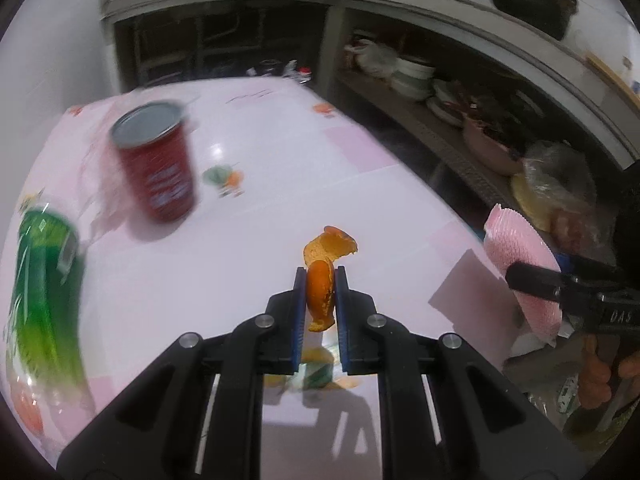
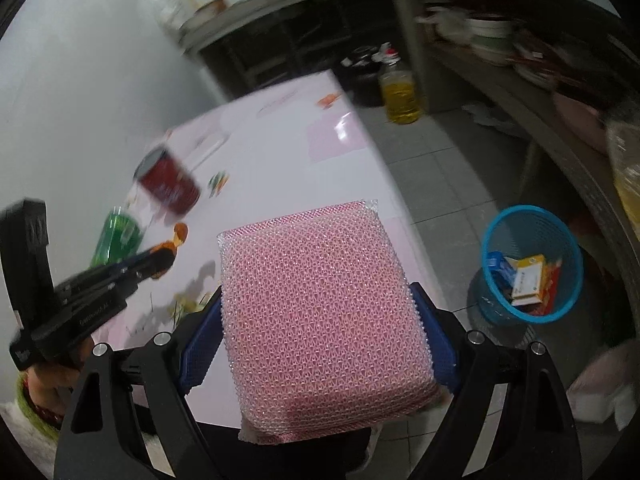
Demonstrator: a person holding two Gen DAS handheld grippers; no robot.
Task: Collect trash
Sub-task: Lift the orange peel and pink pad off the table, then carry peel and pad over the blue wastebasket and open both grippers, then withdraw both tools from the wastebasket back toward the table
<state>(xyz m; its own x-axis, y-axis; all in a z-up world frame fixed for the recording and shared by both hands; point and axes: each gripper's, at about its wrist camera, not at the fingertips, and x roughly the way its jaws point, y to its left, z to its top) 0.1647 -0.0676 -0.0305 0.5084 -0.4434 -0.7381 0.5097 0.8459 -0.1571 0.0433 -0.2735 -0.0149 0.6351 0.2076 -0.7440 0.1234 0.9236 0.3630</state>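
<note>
- Left gripper [image 1: 321,300]: clenched on a piece of orange peel [image 1: 320,294]. The peel stands upright between the blue pads at lower centre of the left wrist view, with its curled end showing above the fingertips, clear of the table [image 1: 248,240].
- Right gripper [image 2: 320,332]: jaws set wide and grasping a pink mesh scouring pad [image 2: 320,312] by its two side edges. The pad fills the centre of the right wrist view.
- Step in hand: carry phase. Both tools are loaded and lifted off the table surface; neither item is yet disposed of.
- Destination: blue bin [image 2: 530,216] on the tiled floor, at right of the right wrist view, beside the table edge. It already contains cartons.
- Next move, as judged: bring each gripper over the bin mouth, then release. The pad is wide relative to the rim, so it should be centred before the jaws let go.
- Remaining on the table: red can [image 1: 154,162] at upper left and green bottle [image 1: 42,292] at far left of the left wrist view. Both are blurred, so whether they are trash cannot be told.
</note>
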